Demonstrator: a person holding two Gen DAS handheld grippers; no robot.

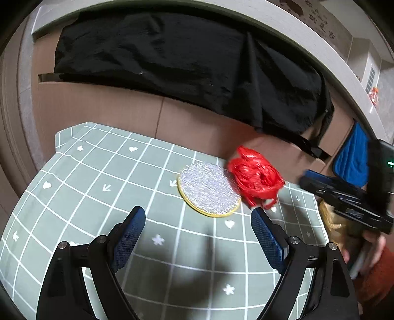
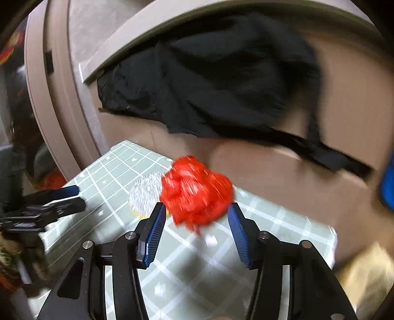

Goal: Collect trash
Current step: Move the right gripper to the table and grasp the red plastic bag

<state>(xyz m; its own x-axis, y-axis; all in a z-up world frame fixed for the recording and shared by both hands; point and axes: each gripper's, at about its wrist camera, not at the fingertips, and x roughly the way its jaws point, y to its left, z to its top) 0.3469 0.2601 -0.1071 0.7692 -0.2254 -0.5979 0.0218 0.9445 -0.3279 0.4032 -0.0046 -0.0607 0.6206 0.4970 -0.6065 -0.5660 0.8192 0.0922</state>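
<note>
Crumpled red plastic bag on the checked tablecloth, touching a round sparkly coaster. Right gripper spread wide just before the bag, holding nothing. Left gripper spread wide too.

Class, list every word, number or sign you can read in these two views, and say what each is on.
Brown wall sign: characters too blurred to read.
Tablecloth: no words, only printed arrows, hearts and stars.
Red plastic bag: no text visible.
Nothing else is readable.

Both wrist views low, near, sharing red bag, round mat
</note>
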